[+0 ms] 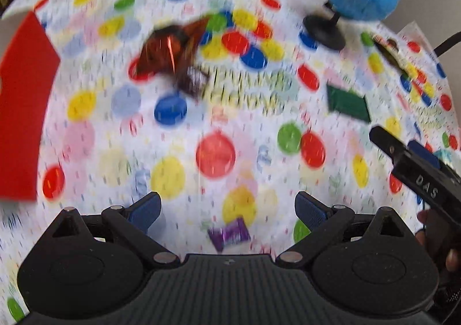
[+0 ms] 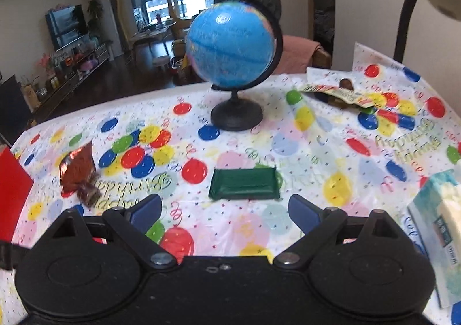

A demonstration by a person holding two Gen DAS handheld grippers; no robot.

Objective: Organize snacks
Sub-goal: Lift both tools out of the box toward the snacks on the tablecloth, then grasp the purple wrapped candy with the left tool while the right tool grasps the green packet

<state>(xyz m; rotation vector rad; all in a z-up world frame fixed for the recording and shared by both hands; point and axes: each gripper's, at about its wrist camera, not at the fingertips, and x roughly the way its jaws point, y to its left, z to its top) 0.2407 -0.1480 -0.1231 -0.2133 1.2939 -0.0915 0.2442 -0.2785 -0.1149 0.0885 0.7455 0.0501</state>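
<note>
A shiny red-brown snack bag [image 1: 170, 48] lies on the balloon tablecloth at the far left, with a small dark snack [image 1: 194, 81] against it; both show in the right wrist view [image 2: 77, 172]. A green snack packet [image 1: 348, 101] lies flat right of centre, and just ahead of my right gripper [image 2: 245, 182]. A small purple snack [image 1: 229, 234] lies between the fingers of my open, empty left gripper [image 1: 227, 209]. My right gripper [image 2: 224, 209] is open and empty; part of it shows at the right of the left wrist view [image 1: 409, 160].
A red box [image 1: 20, 106] stands at the table's left edge, also in the right wrist view [image 2: 11, 186]. A blue globe [image 2: 233, 45] on a black stand is at the back. A tissue box [image 2: 440, 230] is at the right. A flat wrapper [image 2: 337, 91] lies at the back right.
</note>
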